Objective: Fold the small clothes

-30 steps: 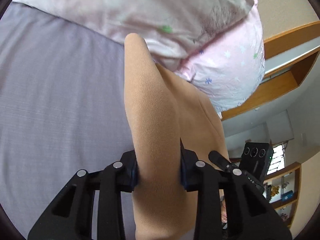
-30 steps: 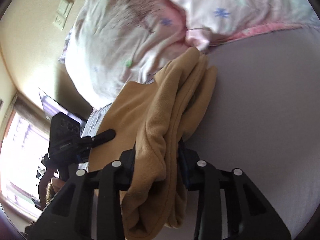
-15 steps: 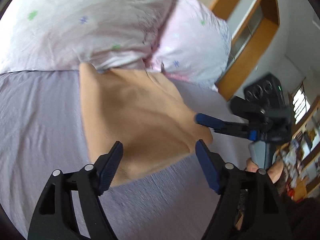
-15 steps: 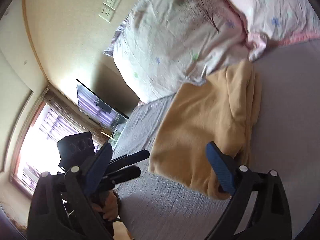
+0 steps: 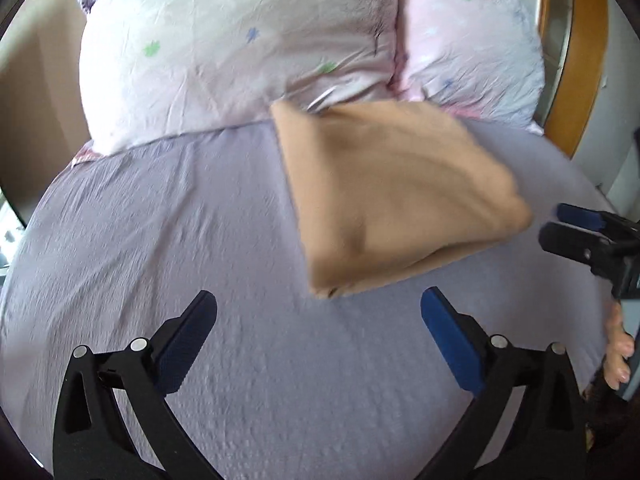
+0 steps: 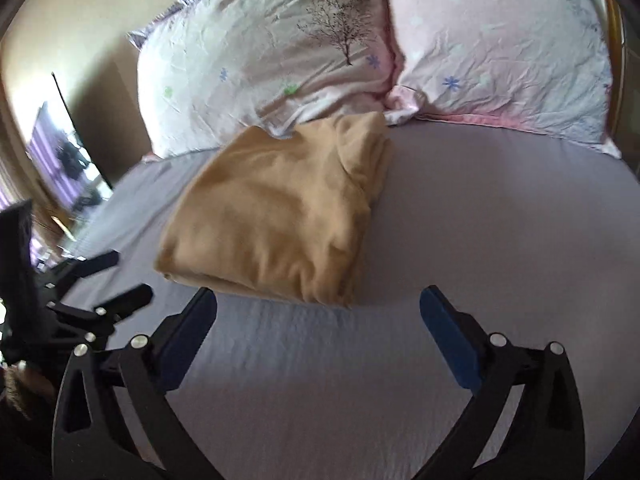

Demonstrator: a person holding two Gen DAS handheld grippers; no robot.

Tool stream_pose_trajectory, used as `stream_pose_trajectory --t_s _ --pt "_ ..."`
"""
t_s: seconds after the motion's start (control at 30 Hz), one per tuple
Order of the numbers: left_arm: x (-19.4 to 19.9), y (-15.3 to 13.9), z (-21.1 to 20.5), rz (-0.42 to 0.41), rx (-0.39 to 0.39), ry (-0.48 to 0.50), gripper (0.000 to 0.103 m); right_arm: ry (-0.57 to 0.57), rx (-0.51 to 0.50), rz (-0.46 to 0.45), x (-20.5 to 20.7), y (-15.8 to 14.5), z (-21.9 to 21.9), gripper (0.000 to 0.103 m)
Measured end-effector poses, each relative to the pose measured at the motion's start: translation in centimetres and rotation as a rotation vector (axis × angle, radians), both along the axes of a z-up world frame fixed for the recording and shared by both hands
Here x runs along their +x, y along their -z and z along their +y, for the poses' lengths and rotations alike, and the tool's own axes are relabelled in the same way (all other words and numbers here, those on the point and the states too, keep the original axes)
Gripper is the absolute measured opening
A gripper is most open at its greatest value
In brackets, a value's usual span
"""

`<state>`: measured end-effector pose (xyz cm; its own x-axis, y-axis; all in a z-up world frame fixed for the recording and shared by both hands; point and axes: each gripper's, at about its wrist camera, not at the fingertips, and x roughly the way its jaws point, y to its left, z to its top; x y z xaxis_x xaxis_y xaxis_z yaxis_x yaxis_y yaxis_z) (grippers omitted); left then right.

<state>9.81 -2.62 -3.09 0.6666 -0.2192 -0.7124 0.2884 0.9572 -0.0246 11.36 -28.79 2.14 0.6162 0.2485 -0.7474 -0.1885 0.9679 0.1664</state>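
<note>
From the left wrist, the left hand-held gripper (image 5: pixel 318 312) gapes wide and empty above the bed (image 5: pixel 160 240). The folded tan garment (image 5: pixel 396 200) lies flat at one o'clock, long axis running toward the pillows (image 5: pixel 240 40), far corner touching them. The right wrist view shows the right hand-held gripper (image 6: pixel 318 312) equally spread, and alone reveals the garment's (image 6: pixel 280 208) layered folds on its right edge.

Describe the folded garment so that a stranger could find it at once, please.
Look at the lavender bed sheet below two pale floral pillows. The tan garment lies folded there, its far edge touching the pillows. It is the only plain, tan fleecy thing.
</note>
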Motion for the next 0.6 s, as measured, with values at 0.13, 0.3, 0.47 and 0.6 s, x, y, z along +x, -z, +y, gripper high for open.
stream_pose_trajectory --t_s 0.13,0.3,0.47,0.6 --pt "0.7 1.9 0.8 0.101 0.000 -0.006 0.102 -0.021 0.004 0.095 0.4 2.5 1.2 0.101" --pt "0.6 2.2 0.8 0.118 0.048 -0.006 0.102 -0.003 -0.105 0.113 0.5 3.2 3.1 0.101" --pt "0.6 2.2 0.6 0.119 0.068 -0.011 0.102 0.013 -0.162 0.113 0.3 3.4 3.9 0.101" --pt "0.7 2.1 0.5 0.119 0.072 -0.011 0.102 0.016 -0.161 0.108 0.3 3.4 3.9 0.101"
